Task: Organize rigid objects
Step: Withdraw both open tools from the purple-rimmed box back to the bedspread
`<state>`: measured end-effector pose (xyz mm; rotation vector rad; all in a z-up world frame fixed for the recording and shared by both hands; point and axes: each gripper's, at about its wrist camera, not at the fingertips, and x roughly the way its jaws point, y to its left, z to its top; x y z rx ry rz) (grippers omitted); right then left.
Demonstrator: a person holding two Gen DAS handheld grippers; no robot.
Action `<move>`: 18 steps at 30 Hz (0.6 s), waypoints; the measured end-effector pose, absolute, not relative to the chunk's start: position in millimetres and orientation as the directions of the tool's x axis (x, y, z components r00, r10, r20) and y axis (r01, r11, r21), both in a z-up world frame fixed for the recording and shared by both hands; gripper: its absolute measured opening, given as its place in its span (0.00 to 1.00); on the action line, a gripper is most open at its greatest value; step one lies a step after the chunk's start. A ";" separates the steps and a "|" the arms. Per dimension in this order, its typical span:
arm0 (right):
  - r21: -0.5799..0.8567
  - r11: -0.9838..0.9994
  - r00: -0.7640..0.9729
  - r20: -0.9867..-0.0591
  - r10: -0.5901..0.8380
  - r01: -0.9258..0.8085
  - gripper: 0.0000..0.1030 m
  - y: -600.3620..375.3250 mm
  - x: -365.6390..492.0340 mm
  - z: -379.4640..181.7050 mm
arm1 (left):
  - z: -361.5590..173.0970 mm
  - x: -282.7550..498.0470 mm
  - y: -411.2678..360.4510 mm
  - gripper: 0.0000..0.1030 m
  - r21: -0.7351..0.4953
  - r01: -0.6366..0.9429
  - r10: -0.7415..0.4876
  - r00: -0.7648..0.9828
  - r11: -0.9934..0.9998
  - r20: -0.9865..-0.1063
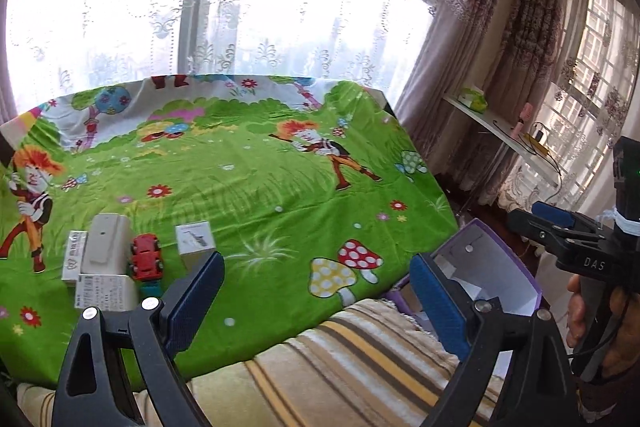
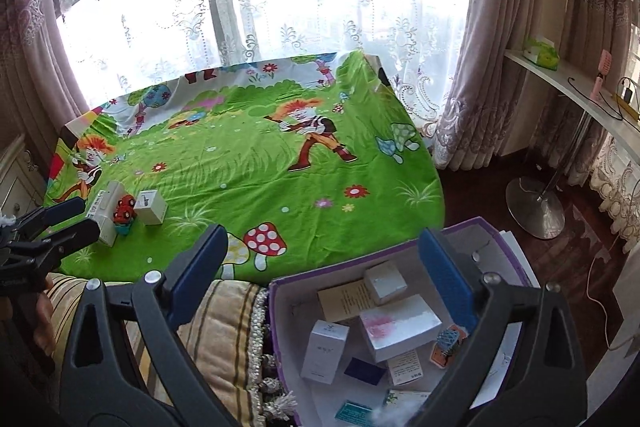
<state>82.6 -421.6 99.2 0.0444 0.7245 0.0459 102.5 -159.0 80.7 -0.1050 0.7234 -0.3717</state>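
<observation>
Cardboard, by the look of it: the small white box (image 1: 195, 242) should be light and stiff, yet crushable. I judge the grip belongs across its two flat side faces, low down. It is a white cube with a dark printed figure, standing on the green cartoon sheet (image 1: 280, 187) just beside the red toy car (image 1: 147, 256). My left gripper (image 1: 316, 303) and right gripper (image 2: 324, 275) both stand wide apart, empty. The purple box (image 2: 276, 307) already contains cartons.

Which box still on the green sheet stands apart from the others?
The small white box with a saxophone picture; the red toy car separates it from the other boxes.
</observation>
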 end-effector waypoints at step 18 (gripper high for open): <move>0.119 0.977 0.686 -0.696 0.210 -0.178 0.94 -315.5 152.1 108.6 | 65.8 150.9 -22.8 0.92 -0.192 0.032 -0.162 0.683 0.981 -0.712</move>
